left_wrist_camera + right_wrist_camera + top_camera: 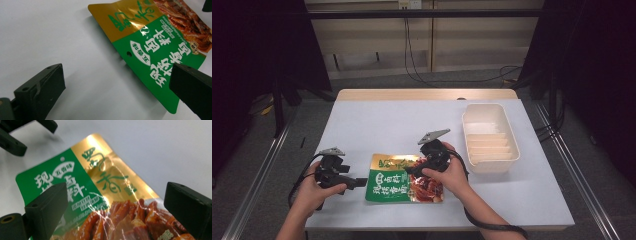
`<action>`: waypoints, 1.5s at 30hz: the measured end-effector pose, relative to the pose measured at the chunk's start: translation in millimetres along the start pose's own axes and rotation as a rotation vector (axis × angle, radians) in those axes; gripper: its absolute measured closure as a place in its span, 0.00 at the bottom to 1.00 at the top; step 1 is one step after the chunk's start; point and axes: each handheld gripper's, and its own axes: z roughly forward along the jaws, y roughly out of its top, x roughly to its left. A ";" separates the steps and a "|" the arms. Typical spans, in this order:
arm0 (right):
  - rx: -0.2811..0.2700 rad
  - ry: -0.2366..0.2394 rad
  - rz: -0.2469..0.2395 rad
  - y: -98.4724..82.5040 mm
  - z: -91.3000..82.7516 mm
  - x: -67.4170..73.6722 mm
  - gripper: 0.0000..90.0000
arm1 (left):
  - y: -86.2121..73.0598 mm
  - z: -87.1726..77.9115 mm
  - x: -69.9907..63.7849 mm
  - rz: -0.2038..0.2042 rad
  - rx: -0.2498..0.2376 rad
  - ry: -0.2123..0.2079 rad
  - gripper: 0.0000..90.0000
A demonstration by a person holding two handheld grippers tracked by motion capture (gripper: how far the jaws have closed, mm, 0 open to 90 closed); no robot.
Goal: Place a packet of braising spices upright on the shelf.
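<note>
At the table's near edge, around six o'clock, the snack pouch (pixel 404 185) lies flat, light, slick and floppy; my left tongs (pixel 361 182) and right tongs (pixel 412 171), both spread, should pinch its edges.

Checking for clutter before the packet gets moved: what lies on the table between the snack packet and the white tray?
Nothing: in the high view the stretch of table between the snack packet and the white tray is bare, though the right hand hangs over part of it.
</note>
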 end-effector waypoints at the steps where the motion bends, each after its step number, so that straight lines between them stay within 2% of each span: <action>1: -0.005 -0.004 -0.005 -0.2 -0.1 -0.1 0.05 | 0.7 -0.3 -1.3 -0.011 0.017 0.007 0.00; 6: -0.009 -0.019 0.008 -0.5 -0.4 -1.8 0.05 | 0.9 0.5 -2.9 -0.046 0.018 0.014 0.00; 10: -0.005 -0.012 -0.003 -0.7 0.7 0.0 0.05 | 0.3 2.6 -4.7 -0.085 0.027 0.014 0.02; 11: -0.007 -0.005 -0.006 0.1 1.1 1.4 0.05 | -0.3 4.9 -6.5 -0.095 0.019 0.007 0.06; 13: -0.011 -0.011 -0.011 0.8 0.6 1.5 0.05 | -0.5 5.8 -6.9 -0.091 0.028 -0.001 0.08; 15: -0.020 -0.006 -0.007 2.4 -0.8 1.8 0.05 | -1.2 8.8 -8.7 -0.121 0.043 -0.035 0.14; 17: -0.030 -0.006 -0.008 3.6 -2.7 2.0 0.05 | -2.3 12.3 -11.0 -0.132 0.048 -0.052 0.19; 18: -0.031 -0.004 -0.010 3.9 -3.2 1.8 0.05 | -2.3 13.3 -10.3 -0.123 0.073 -0.063 0.20; 19: -0.037 -0.003 -0.012 4.2 -3.6 1.6 0.05 | -2.4 14.9 -10.4 -0.121 0.074 -0.063 0.22; 21: -0.033 -0.003 -0.014 4.1 -3.2 2.1 0.05 | -2.5 14.9 -11.1 -0.133 0.059 -0.065 0.24; 22: -0.030 -0.003 -0.010 3.6 -2.4 2.4 0.05 | -3.3 16.3 -10.8 -0.144 0.052 -0.078 0.30; 24: -0.028 0.000 -0.005 3.2 -1.9 2.5 0.05 | -3.3 16.6 -11.0 -0.138 0.048 -0.070 0.30; 27: -0.026 -0.002 -0.003 2.7 -2.8 1.9 0.05 | -2.9 18.9 -13.1 -0.188 0.034 -0.093 0.31; 28: -0.029 -0.007 -0.006 2.8 -3.2 1.6 0.05 | -2.8 20.4 -14.0 -0.207 0.033 -0.117 0.34; 30: -0.032 -0.009 -0.003 3.1 -4.9 1.3 0.05 | -2.7 23.2 -16.5 -0.214 0.025 -0.116 0.39; 32: -0.035 -0.008 -0.002 3.4 -6.0 1.2 0.05 | -2.5 25.2 -17.6 -0.249 0.013 -0.133 0.40; 33: -0.038 -0.010 0.001 3.4 -6.2 1.2 0.05 | -2.3 26.7 -18.2 -0.280 0.021 -0.157 0.43; 34: -0.036 -0.011 0.003 3.4 -6.5 1.2 0.05 | -2.7 28.5 -18.3 -0.285 0.033 -0.178 0.47; 36: -0.038 -0.010 -0.001 3.4 -6.7 0.9 0.05 | -2.7 30.8 -20.9 -0.296 0.016 -0.162 0.53; 37: -0.042 -0.010 -0.003 3.6 -7.4 0.6 0.05 | -2.6 32.8 -20.1 -0.307 0.027 -0.191 0.58; 39: -0.048 -0.007 -0.005 4.1 -8.3 0.2 0.05 | -3.0 34.4 -20.7 -0.300 0.027 -0.192 0.64; 40: -0.048 -0.007 -0.005 4.4 -8.8 0.4 0.05 | -2.7 37.8 -23.3 -0.333 0.014 -0.202 0.68; 41: -0.049 -0.007 -0.009 4.5 -9.0 0.2 0.05 | -2.7 37.8 -23.3 -0.333 0.014 -0.202 0.75; 42: -0.049 -0.007 -0.009 4.5 -9.0 0.2 0.05 | -2.7 38.6 -22.2 -0.314 0.039 -0.210 0.75; 43: -0.049 -0.006 -0.010 4.7 -9.3 0.1 0.05 | -2.0 39.3 -23.8 -0.334 0.035 -0.210 0.84; 44: -0.050 -0.005 -0.011 4.7 -9.4 0.0 0.05 | -1.0 38.6 -23.1 -0.324 0.046 -0.221 0.91; 45: -0.050 -0.007 -0.012 4.8 -9.6 0.1 0.05 | 0.8 37.5 -23.8 -0.331 0.051 -0.234 0.96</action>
